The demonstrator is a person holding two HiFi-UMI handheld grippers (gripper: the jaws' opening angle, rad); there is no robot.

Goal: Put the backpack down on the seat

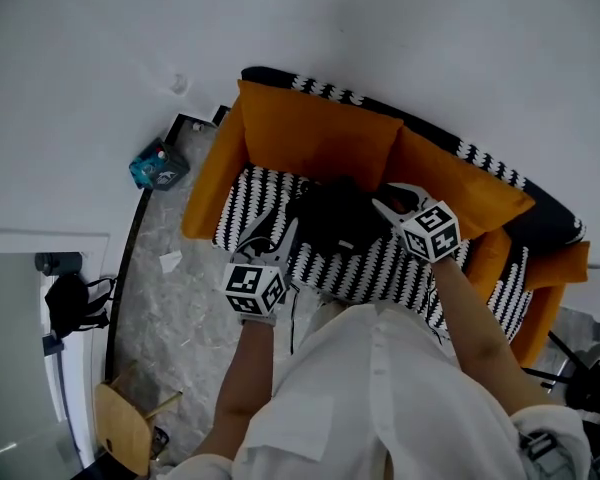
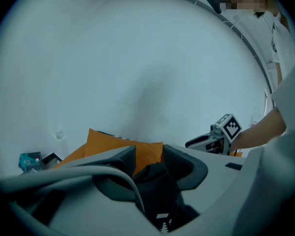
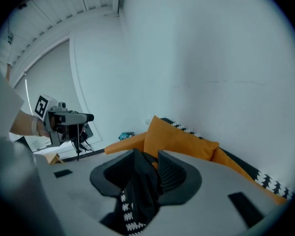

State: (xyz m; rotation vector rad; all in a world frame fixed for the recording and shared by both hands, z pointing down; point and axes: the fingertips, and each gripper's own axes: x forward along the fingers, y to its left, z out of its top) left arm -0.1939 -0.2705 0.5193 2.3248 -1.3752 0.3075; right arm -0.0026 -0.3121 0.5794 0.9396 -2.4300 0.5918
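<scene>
The black backpack (image 1: 338, 218) is lying on the black-and-white patterned seat (image 1: 390, 268) of the sofa, directly between the two grippers. The left gripper (image 1: 273, 230) is reaching in at its left side, and the right gripper (image 1: 385, 203) is reaching in at its right side.

In the left gripper view, a fold of the bag's dark fabric is bunching up between the jaws. The jaws are standing partly apart and pinching the fold from both sides. In the right gripper view, the jaws are likewise closing on a band of black fabric that is running down through the gap and filling it.

Just beyond both sets of jaws, the orange cushions (image 1: 315, 133) are leaning against the sofa back. Further off, to the left of the left gripper, a teal package (image 1: 160, 165) is sitting on the grey floor by the wall. A wooden chair (image 1: 125, 428) is standing well behind that gripper.
</scene>
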